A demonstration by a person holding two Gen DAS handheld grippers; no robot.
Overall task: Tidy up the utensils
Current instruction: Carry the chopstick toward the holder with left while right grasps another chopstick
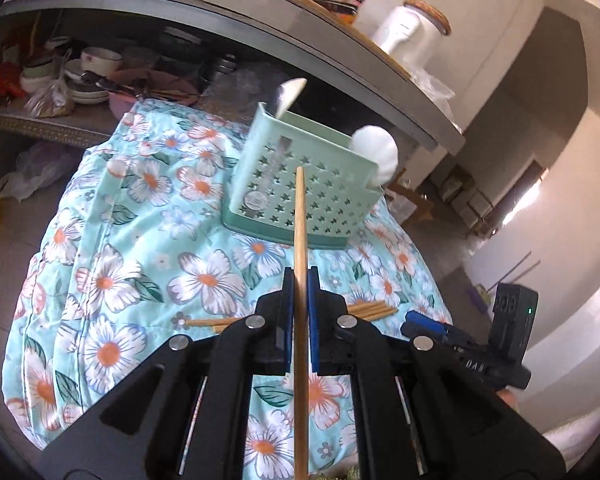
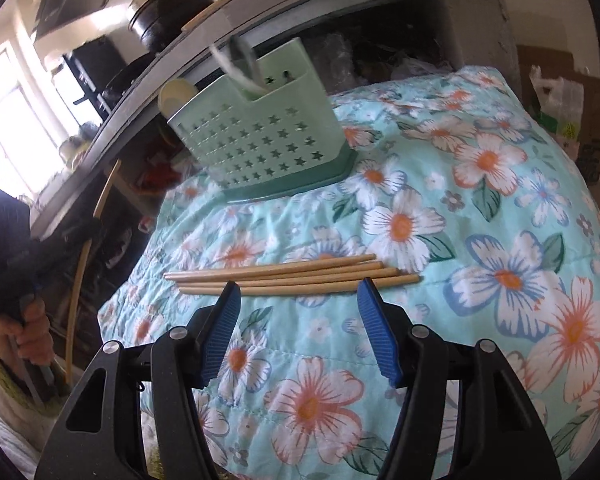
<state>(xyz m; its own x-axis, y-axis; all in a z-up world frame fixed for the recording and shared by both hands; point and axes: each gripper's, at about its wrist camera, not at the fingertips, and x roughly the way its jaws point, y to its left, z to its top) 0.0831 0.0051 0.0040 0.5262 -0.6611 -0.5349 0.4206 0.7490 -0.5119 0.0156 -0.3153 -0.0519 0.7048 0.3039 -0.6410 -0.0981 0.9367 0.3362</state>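
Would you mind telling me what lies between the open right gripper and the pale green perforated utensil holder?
In the right wrist view, four bamboo chopsticks lie crosswise on the floral cloth between the right gripper and the utensil holder.

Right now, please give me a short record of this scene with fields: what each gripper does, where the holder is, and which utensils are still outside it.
left gripper: shut on one chopstick, pointing toward the holder
right gripper: open, holds nothing, just in front of the loose chopsticks
holder: green, star-shaped holes, upright on the floral cloth
inside holder: spoon, white ladle
outside holder: loose chopsticks lying side by side on the cloth
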